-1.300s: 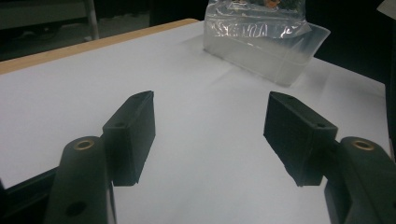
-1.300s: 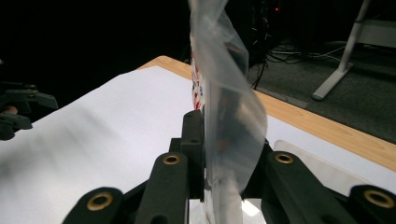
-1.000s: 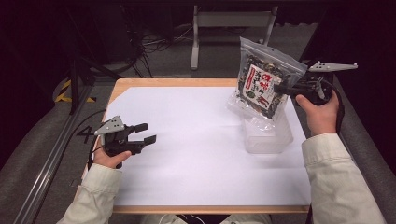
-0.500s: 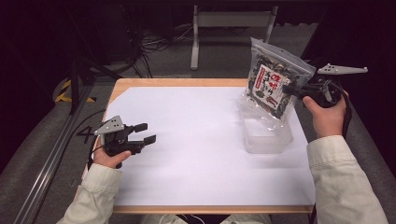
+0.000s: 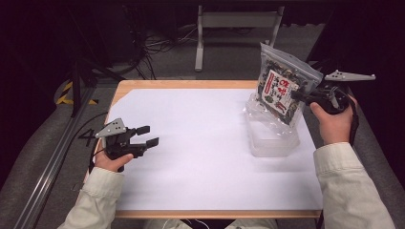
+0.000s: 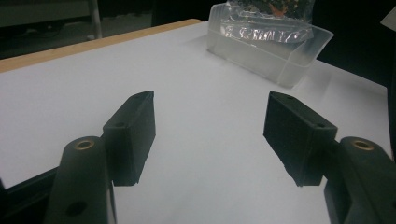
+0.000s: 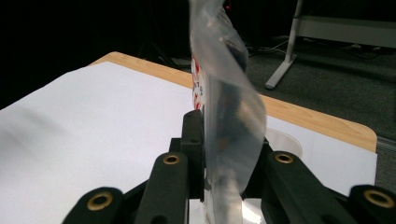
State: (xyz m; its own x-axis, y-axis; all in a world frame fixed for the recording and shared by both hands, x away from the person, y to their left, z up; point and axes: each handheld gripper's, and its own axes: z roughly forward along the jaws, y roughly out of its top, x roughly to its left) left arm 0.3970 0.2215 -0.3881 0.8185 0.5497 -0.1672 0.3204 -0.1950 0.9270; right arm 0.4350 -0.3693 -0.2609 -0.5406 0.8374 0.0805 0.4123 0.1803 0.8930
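A clear zip-top snack bag point(image 5: 282, 88) is being held upright in the air at about two o'clock, just above a clear plastic tub point(image 5: 272, 138) that is resting on the white-covered table point(image 5: 200, 157). The bag is being pinched by its right edge between the fingers of the right gripper point(image 5: 298, 95), which are being kept clamped flat on the film point(image 7: 229, 140). It is judged light and limp, its slick film likely to bend and slip, so hold is best taken on a flat sealed edge or the stiffer zip band. The left gripper point(image 5: 149, 136), at eight o'clock, is being held with fingers point(image 6: 133, 135) partly apart on nothing.
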